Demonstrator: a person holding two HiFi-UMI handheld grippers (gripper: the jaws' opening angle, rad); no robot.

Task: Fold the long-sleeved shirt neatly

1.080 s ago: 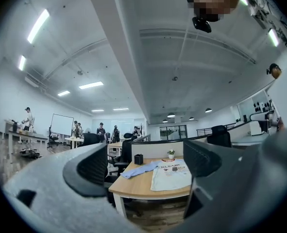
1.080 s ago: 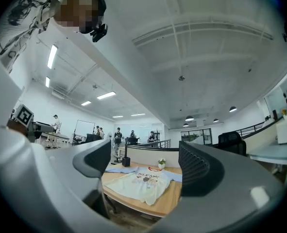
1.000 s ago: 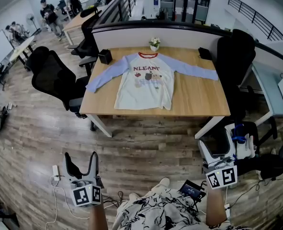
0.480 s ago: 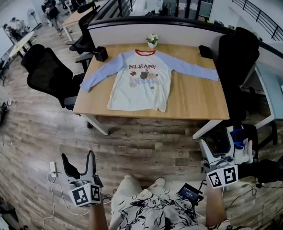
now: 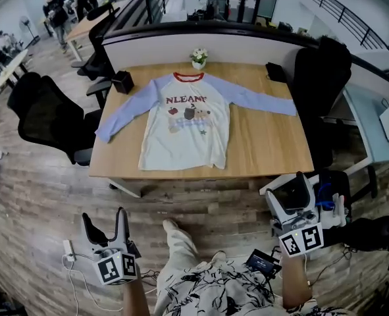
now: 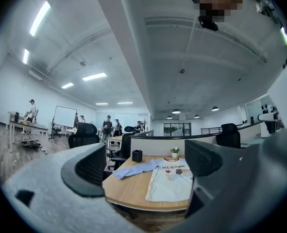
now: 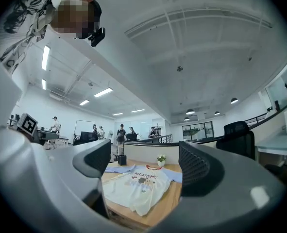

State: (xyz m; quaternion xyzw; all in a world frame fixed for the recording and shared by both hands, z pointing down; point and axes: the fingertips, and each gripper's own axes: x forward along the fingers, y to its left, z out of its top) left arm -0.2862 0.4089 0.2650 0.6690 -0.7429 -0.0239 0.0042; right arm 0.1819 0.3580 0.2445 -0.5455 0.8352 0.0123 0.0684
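Open-plan office space with a wood-plank floor fills the head view, with distant people at 11 o'clock too small to make out. At 12 o'clock stands a light wooden desk, and flat on its top lies the long-sleeved shirt with white body, pale blue sleeves and red collar, collar toward the far edge and both sleeves spread outward. Its left cuff reaches the desk's 9 o'clock edge; whether it hangs over cannot be told. The chest print is partly readable, and the small pictures under it are not.

Just beyond the collar is a small white pot of pale flowers. A black box sits at the shirt's 10 o'clock, and a flat black object, too dark to identify, at its 2 o'clock. A tall black office chair covers the desk's far right corner, and another black chair stands at 9 o'clock.

Well short of the desk, the left gripper hangs at 7 o'clock and the right gripper at 5 o'clock. Each has its jaws spread wide with nothing between them; each gripper view shows only the distant desk and shirt through the gap. The person's black-and-white patterned top is cut off by the bottom edge.
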